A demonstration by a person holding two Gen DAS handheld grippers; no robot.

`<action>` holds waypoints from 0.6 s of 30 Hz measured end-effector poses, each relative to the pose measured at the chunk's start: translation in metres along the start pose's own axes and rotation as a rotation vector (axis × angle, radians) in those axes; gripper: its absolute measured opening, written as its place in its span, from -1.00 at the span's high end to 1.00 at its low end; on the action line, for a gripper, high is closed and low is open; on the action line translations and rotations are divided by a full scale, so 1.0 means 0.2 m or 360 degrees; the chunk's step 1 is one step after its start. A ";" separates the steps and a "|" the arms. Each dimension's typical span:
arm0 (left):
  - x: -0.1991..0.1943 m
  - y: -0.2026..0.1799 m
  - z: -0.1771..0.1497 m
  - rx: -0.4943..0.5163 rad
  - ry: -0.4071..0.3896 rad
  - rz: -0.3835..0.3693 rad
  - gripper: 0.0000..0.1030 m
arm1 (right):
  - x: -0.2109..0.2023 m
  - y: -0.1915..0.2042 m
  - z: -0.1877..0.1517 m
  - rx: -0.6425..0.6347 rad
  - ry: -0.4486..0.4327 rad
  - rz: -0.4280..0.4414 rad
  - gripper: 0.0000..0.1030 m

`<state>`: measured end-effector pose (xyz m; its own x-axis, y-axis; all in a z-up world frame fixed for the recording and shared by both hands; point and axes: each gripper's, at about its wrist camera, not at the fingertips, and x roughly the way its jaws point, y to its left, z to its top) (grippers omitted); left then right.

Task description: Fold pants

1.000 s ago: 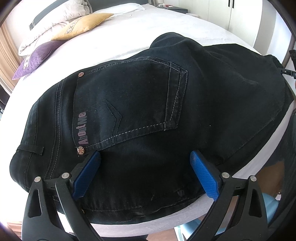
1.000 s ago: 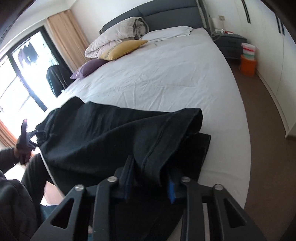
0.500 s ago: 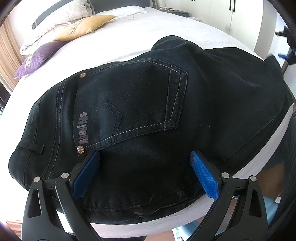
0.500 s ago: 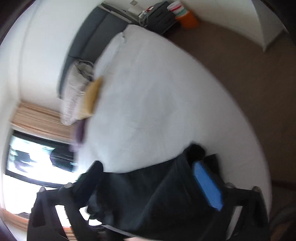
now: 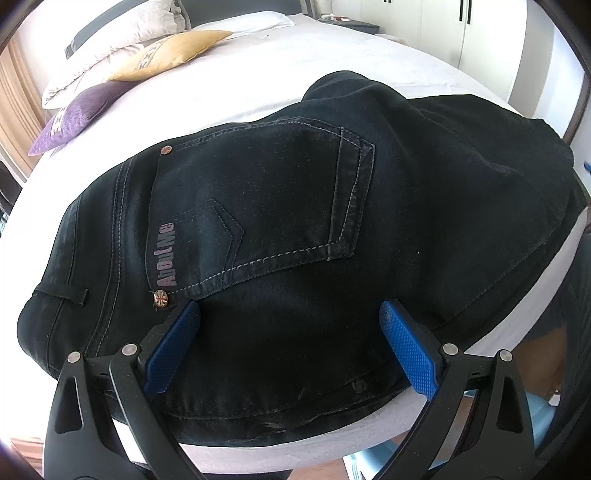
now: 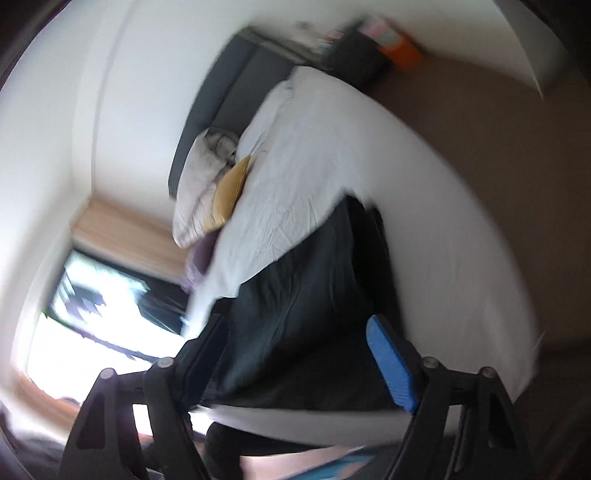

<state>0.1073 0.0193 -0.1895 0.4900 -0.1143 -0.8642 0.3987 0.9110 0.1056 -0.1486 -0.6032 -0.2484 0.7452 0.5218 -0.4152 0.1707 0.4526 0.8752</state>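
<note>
Pants (image 5: 288,229) lie folded on the white bed (image 5: 258,70), back pocket up. Left claw (image 5: 290,343) hovers over them, jaws apart; right claw (image 6: 295,354) is closing, gripping nothing.

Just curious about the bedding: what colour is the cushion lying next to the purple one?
Mustard yellow cushion, with a pale patterned band; the left wrist view shows it best.

Pants (image 5: 295,229) on the near edge of the bed (image 5: 258,74), pillows (image 5: 122,55) far left on the bed, wardrobe (image 5: 461,26) far right
</note>
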 end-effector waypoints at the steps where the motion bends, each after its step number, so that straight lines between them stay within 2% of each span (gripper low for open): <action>1: 0.00 0.00 0.00 0.0000 0.0002 0.0001 -0.93 | 0.02 -0.04 -0.04 0.0107 0.0000 0.0017 -0.53; 3: 0.00 0.00 0.01 0.0004 0.0007 0.0001 -0.93 | 0.12 -0.12 -0.11 0.0267 0.0006 0.0028 -0.53; 5: 0.00 0.00 0.01 0.0005 0.0009 0.0001 -0.93 | 0.15 -0.18 -0.11 0.0283 -0.0020 0.0011 -0.50; 7: 0.00 -0.01 0.01 0.0005 0.0008 0.0004 -0.93 | 0.13 -0.19 -0.08 0.0231 -0.0144 0.0091 -0.50; 9: 0.00 -0.01 0.01 0.0002 0.0005 0.0005 -0.93 | 0.08 -0.15 -0.04 -0.0004 -0.0269 -0.0023 -0.50; 10: 0.00 -0.01 0.01 0.0001 0.0004 0.0005 -0.93 | 0.07 -0.11 -0.03 -0.0163 -0.0265 -0.0111 -0.51; 11: 0.00 -0.01 0.01 0.0000 0.0002 0.0004 -0.93 | 0.09 -0.05 -0.03 -0.0377 -0.0204 -0.0193 -0.51; 12: 0.00 -0.01 0.01 -0.0001 0.0000 0.0003 -0.93 | 0.10 -0.01 -0.03 -0.0505 -0.0159 -0.0235 -0.51; 14: 0.01 -0.01 0.01 0.0001 -0.0003 -0.0001 -0.93 | 0.12 0.06 -0.04 -0.0774 -0.0057 -0.0259 -0.51; 18: 0.00 0.00 0.01 0.0005 0.0006 0.0000 -0.93 | 0.14 0.13 -0.04 -0.1029 0.0010 -0.0276 -0.51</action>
<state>0.1082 0.0180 -0.1898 0.4870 -0.1127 -0.8661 0.4010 0.9098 0.1071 -0.1288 -0.5710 -0.2398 0.7375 0.4057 -0.5399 -0.1341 0.8715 0.4717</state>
